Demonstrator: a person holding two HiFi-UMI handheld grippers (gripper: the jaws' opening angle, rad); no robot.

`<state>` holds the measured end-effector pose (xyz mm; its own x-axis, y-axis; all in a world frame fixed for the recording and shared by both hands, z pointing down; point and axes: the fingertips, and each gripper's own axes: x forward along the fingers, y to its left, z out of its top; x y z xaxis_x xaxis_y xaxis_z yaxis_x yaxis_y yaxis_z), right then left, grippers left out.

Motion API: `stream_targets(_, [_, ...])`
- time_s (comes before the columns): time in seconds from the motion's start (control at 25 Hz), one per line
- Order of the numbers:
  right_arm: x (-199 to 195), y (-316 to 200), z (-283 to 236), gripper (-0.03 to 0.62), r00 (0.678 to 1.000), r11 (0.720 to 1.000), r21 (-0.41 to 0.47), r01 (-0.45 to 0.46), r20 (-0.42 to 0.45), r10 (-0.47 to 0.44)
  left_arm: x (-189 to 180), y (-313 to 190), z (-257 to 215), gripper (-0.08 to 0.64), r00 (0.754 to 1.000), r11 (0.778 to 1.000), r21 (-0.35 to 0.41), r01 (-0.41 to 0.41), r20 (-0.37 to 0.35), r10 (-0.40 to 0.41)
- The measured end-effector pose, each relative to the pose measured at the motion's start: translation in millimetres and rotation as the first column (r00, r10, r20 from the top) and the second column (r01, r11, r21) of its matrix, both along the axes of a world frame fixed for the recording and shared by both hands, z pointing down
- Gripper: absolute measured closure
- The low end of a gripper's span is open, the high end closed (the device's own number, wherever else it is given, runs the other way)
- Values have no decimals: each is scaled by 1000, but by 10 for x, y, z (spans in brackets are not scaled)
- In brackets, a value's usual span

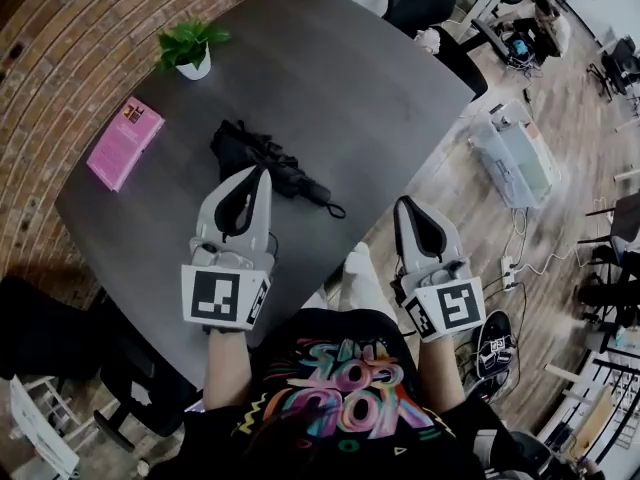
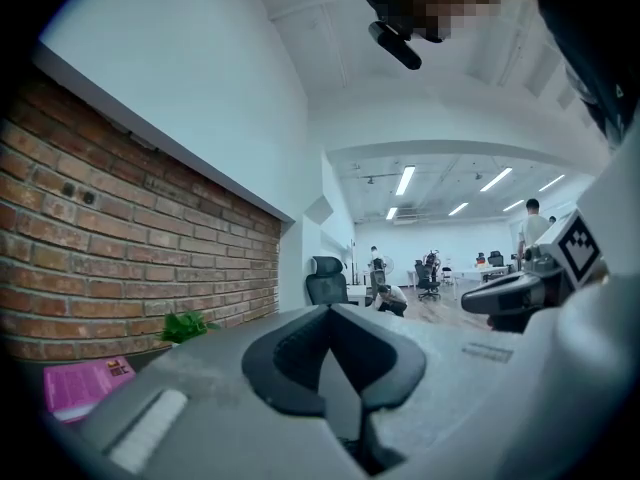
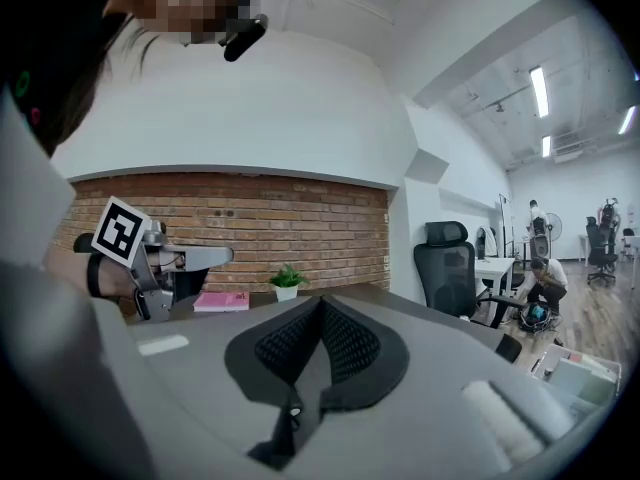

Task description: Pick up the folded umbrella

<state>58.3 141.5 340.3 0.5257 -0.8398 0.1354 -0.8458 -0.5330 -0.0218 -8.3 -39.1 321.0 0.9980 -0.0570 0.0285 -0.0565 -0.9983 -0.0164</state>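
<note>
The umbrella (image 1: 268, 164) lay slantwise near the middle of the dark worktop (image 1: 380, 98). It was black and folded, its cloth loosely bunched at the upper-left end, with a slim handle and a wrist loop at the lower-right end. The left gripper (image 1: 262, 174) had its jaws pressed together and empty, its tip over the umbrella's middle; whether it touched could not be told. The right gripper (image 1: 402, 206), also pressed together and empty, hung past the worktop's edge, apart from the umbrella.
</note>
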Motion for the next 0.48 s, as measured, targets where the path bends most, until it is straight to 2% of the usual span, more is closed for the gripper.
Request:
stream_targets(0.24, [284,-464,4,594,989,989,7,148,3,-148,-67,-411,45,559,985,985,-11,170,3,-170])
stream_targets(0.4, [527,-824,14,593,964,964,7,267,7,-267,8,-636,61,559,960,960,-10,280,8,-280])
stream_targets(0.48, [673,-1032,21,594,941,941,5,337,13,-337,78,-745,54,558,939,939,-24,343,5,-343])
